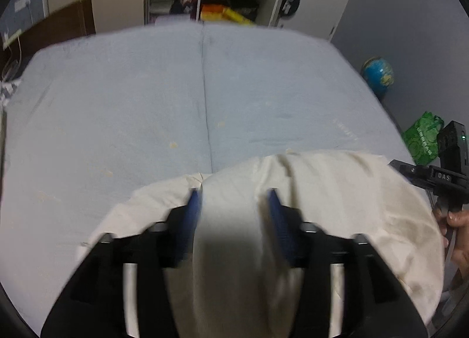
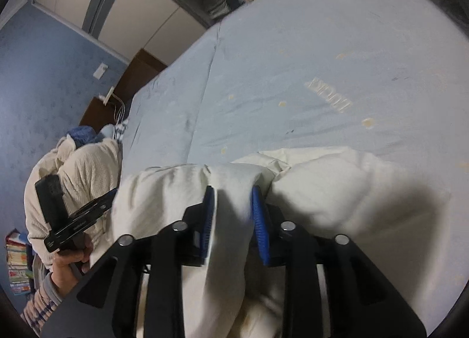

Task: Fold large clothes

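You work over a wide bed (image 1: 132, 97) covered in a pale blue sheet, with 1 seam running down its middle and a few small yellowish spots. The cream garment (image 1: 337, 191) lies bunched at the near edge of that bed, draped toward you. Your left gripper (image 1: 233, 194) has its 2 blue pads spread, with a band of the cream cloth running between them; whether the pads press on it is not clear. Your right gripper (image 2: 231, 191) stands narrower, its pads pinching a fold of the same garment (image 2: 337, 179). Beyond the bed, open white shelves (image 1: 228, 0) hold clutter, including orange and yellow items. A blue globe (image 1: 378, 74) and a green bag (image 1: 422, 135) sit by the grey wall. A heap of cream knit bedding (image 2: 85, 173) rests beside the blue wall.
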`<control>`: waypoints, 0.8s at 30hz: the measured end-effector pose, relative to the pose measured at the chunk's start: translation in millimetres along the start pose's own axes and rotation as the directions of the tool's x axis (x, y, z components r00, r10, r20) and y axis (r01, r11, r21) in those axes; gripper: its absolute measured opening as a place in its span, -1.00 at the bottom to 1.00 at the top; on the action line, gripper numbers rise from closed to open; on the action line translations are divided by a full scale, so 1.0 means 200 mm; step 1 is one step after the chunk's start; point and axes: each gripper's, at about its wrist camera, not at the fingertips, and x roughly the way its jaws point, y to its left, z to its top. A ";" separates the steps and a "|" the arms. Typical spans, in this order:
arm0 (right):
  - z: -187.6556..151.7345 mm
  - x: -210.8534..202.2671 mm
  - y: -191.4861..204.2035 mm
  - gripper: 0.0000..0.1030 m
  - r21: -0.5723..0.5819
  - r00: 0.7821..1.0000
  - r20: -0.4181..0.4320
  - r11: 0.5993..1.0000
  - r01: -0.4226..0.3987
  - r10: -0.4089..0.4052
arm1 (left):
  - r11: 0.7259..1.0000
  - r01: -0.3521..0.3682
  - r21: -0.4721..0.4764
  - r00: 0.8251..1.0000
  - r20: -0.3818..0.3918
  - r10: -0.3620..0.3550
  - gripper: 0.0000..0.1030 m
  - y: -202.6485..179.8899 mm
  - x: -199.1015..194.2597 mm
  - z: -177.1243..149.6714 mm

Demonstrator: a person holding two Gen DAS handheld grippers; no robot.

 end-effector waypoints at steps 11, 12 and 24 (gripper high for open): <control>-0.65 -0.26 0.68 -0.46 -0.529 0.998 0.046 0.849 -0.005 0.035 | 0.986 0.006 0.165 0.990 0.135 -0.028 0.52 -0.36 -0.43 -0.49; -0.69 -0.25 0.70 -0.46 -0.581 0.998 0.063 0.813 0.032 0.005 | 0.983 -0.001 0.183 0.991 0.135 -0.024 0.52 -0.39 -0.41 -0.50; -0.90 0.07 0.49 -0.46 -0.659 0.972 0.072 0.721 0.214 -0.222 | 0.971 -0.046 0.235 0.999 0.003 0.047 0.46 -0.42 0.04 -0.74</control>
